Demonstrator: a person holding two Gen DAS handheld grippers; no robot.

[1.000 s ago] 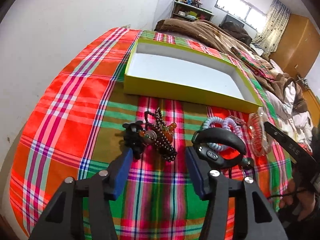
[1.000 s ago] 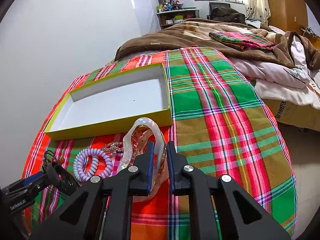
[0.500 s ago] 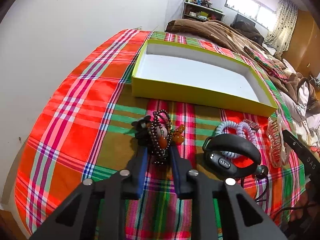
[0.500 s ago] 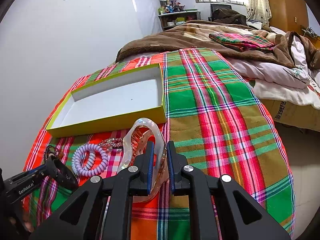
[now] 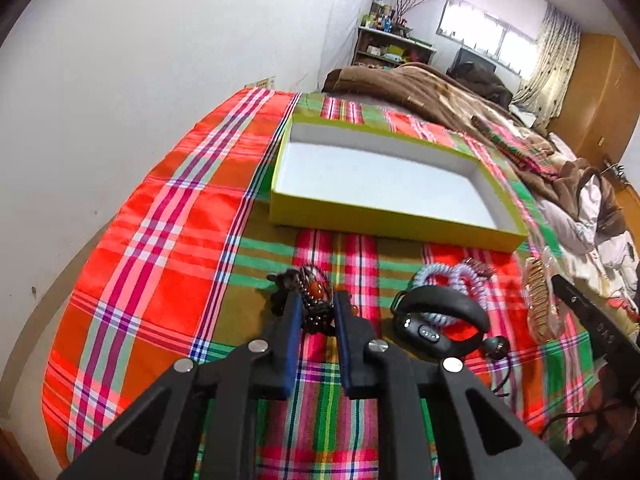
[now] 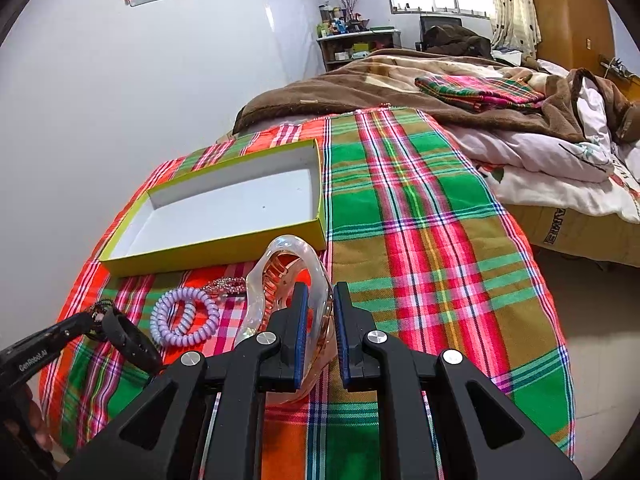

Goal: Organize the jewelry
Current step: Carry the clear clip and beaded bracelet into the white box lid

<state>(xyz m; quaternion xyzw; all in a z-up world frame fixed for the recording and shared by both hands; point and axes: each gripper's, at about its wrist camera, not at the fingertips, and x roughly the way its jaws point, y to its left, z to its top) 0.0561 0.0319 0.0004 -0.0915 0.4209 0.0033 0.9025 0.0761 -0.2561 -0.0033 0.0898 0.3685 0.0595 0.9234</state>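
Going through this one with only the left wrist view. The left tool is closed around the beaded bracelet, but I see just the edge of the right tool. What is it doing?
Observer: The right tool is shut on the translucent claw clip, with one side of the clip between its blue pads.
Operator: Is there anything in the yellow box that I miss from here?
Observer: In the yellow box there is only a tiny dark speck on the white floor.
Operator: What lies to the right of the clip?
Observer: Only plaid cloth, out to the edge of the bed.
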